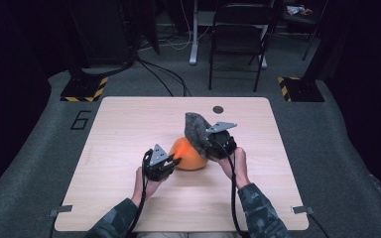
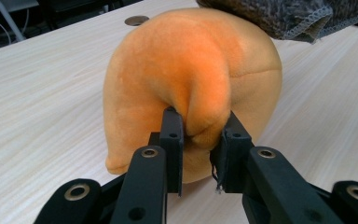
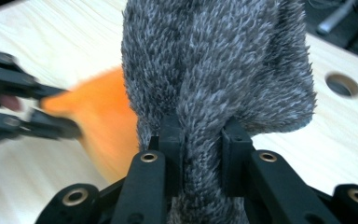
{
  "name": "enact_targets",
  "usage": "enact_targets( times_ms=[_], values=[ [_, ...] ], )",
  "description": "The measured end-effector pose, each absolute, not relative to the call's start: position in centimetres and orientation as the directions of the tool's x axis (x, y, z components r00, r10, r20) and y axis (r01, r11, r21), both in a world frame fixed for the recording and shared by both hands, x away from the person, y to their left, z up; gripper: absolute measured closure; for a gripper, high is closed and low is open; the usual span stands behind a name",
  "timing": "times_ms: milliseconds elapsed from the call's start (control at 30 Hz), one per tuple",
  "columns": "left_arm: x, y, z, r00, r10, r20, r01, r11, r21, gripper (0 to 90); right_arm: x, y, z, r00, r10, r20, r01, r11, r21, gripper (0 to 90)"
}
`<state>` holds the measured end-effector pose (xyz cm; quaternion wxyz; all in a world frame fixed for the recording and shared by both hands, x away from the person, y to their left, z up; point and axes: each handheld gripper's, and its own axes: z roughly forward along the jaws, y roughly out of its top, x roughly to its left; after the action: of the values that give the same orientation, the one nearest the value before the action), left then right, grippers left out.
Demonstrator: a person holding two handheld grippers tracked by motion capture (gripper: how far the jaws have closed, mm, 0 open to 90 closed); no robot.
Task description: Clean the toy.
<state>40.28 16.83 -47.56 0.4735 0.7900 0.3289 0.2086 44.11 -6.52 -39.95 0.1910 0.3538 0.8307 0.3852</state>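
High view: an orange plush ball (image 1: 191,154) sits near the middle of the wooden table (image 1: 124,129), with a grey furry cloth (image 1: 197,128) draped over its far right side and rising above it. The left gripper (image 1: 174,161) meets the ball from the near left, and the right gripper (image 1: 207,144) holds the cloth from the right.

Left gripper view: the left gripper (image 2: 201,135) is clamped on a pinched fold of the orange plush ball (image 2: 191,65), which rests on the table (image 2: 42,102); the grey furry cloth (image 2: 284,16) lies across the top.

Right gripper view: the right gripper (image 3: 200,140) is closed tight on a bunched ridge of the grey furry cloth (image 3: 214,60). The orange plush ball (image 3: 107,116) shows blurred at the left, beside the left gripper (image 3: 39,114).
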Motion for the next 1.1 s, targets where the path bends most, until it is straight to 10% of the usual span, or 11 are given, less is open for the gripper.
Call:
enact_targets(
  times_ms=[433,1100],
  values=[
    [40.4,16.8,-48.3,0.712,0.702,0.031,0.321,-0.364,0.874,72.7,44.1,-4.8,-41.5,-0.703,0.699,-0.131,0.416,0.553,0.722,73.9],
    [40.5,17.2,-48.7,0.713,0.701,0.008,0.327,-0.343,0.881,71.7,47.8,-9.0,-46.1,-0.591,0.806,-0.043,0.633,0.496,0.595,73.5]
  ],
)
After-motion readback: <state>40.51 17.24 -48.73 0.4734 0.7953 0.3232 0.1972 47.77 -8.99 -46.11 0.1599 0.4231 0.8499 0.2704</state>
